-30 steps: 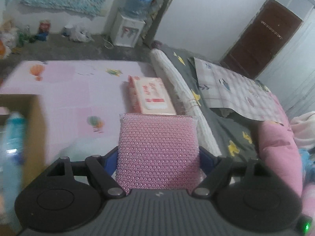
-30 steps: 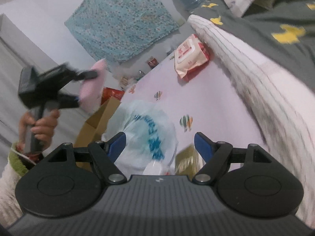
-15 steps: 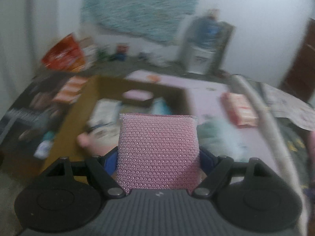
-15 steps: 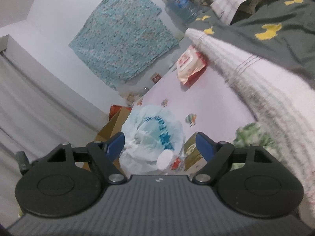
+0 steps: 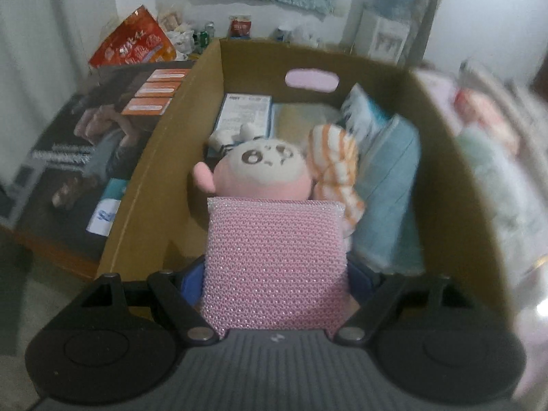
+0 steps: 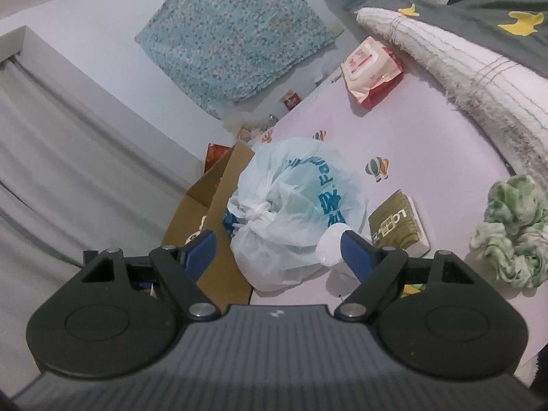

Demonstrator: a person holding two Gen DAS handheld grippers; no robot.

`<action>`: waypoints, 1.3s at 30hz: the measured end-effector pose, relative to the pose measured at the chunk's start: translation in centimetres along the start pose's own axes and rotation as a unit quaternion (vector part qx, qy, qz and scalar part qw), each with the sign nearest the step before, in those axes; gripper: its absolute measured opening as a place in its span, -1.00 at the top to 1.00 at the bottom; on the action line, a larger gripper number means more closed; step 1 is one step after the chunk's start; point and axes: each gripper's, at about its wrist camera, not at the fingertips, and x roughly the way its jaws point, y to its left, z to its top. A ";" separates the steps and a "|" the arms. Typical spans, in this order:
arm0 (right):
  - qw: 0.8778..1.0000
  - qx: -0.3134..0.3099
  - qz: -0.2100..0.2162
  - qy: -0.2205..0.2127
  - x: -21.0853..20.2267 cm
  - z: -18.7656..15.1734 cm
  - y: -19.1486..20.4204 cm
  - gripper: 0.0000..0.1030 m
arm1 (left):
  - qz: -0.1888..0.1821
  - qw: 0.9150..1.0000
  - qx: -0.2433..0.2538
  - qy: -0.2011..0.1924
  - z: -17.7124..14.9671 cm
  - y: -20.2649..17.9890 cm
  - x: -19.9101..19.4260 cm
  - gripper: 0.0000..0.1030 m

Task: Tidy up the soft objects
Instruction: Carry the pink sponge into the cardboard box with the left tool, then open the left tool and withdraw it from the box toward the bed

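Note:
My left gripper [image 5: 275, 275] is shut on a pink mesh sponge [image 5: 274, 260], held above the near end of an open cardboard box [image 5: 161, 157]. Inside the box lie a pink-and-white plush toy [image 5: 260, 167], an orange-striped cloth [image 5: 337, 167] and a folded light blue cloth [image 5: 387, 198]. My right gripper [image 6: 279, 250] stands open over the pink bed sheet [image 6: 428, 144]. A tied white plastic bag [image 6: 291, 212] lies just beyond its fingers, untouched. The box's side [image 6: 205, 212] shows left of the bag.
On the sheet lie an olive tissue pack [image 6: 399, 222], a green-and-white fluffy cloth [image 6: 510, 236] and a red-and-white wipes pack [image 6: 373, 65]. A rolled white blanket [image 6: 462, 72] borders the right. A dark printed flat box [image 5: 89, 157] lies left of the carton.
My left gripper swung left from the bed and tipped down over the cardboard box, still holding the sponge. The right gripper shifted slightly, so the green cloth came into view; its jaws stay open.

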 end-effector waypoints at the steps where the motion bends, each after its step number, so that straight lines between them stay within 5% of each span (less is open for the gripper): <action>1: 1.000 -0.001 -0.001 0.002 0.1 0.0 0.0 -0.56 | 0.014 1.000 0.010 0.007 0.0 -0.3 0.6 -0.60; 12: 1.000 0.016 -0.004 0.008 0.4 0.1 -1.4 -0.59 | 0.058 0.998 0.012 0.010 -0.2 0.0 1.1 -0.81; 22: 1.000 0.028 -0.004 0.006 0.3 -0.2 -2.5 -0.59 | 0.024 0.997 -0.008 -0.069 -0.8 -0.6 -4.3 -0.81; 26: 0.999 0.030 0.000 0.013 0.8 -0.4 -2.5 -0.59 | -0.057 0.998 -0.036 -0.011 -0.4 -0.9 -3.2 -0.73; 30: 0.999 0.031 0.001 0.018 1.2 -0.7 -2.3 -0.59 | -0.143 0.981 -0.106 0.078 0.4 -0.6 0.7 -0.55; 39: 0.999 0.038 -0.015 0.005 0.0 -0.5 -2.7 -0.61 | -0.133 0.956 -0.164 0.205 0.0 0.3 8.0 -0.55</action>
